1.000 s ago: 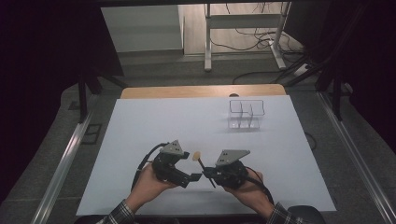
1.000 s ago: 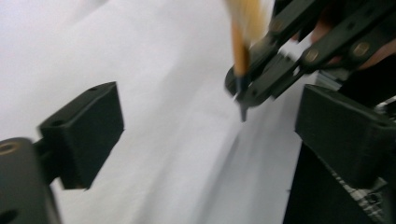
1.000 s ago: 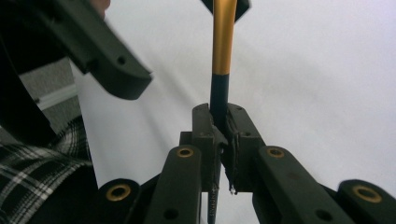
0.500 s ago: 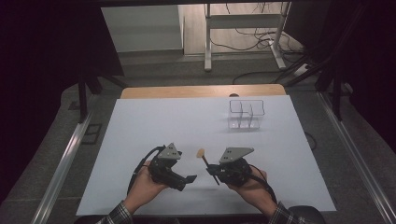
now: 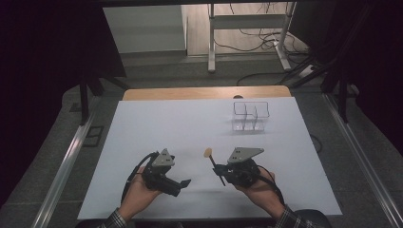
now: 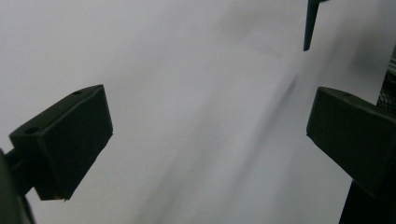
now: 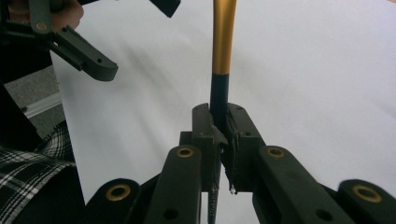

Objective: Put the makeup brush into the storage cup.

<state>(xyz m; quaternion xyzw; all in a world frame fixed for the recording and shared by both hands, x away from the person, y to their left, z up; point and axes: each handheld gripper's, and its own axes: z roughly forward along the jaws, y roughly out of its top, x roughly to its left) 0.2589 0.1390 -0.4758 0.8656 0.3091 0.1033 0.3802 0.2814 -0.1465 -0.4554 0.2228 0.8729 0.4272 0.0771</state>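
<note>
Inventory, as I logged it from the remote desk:

1 x white table sheet (image 5: 190,128), w/ a wooden edge along its far side, centre of the high view.

1 x clear divided holder (image 5: 250,115), upper right of the sheet, standing apart from both grippers. Compartment count: couldn't tell for sure.

1 x brush (image 5: 214,166), black handle, gold ferrule, pale tip; lower centre of the high view, tip pointing up-frame, just left of the right gripper.

2 x grippers, each in a hand; plaid cuffs at the bottom edge.
- Left gripper (image 5: 183,183), lower left-centre: jaws spread wide, nothing between them.
- Right gripper (image 5: 223,173), lower right-centre: jaws clamped tight on the brush's black handle.

View differences:
- Right gripper view gave the grip close up: black handle pinched between the two pads (image 7: 205,128), gold ferrule (image 7: 223,35) running off the top of frame. The left gripper (image 7: 112,51) sat in its upper left, plus plaid sleeve (image 7: 32,172) lower left.
- Left gripper view had its two black jaw blocks at far left & far right, bare white sheet between; a dark pointed handle end (image 6: 310,23) at upper right. Blurred.
- High view alone gave the holder, the brush tip and the floor beyond.
</note>
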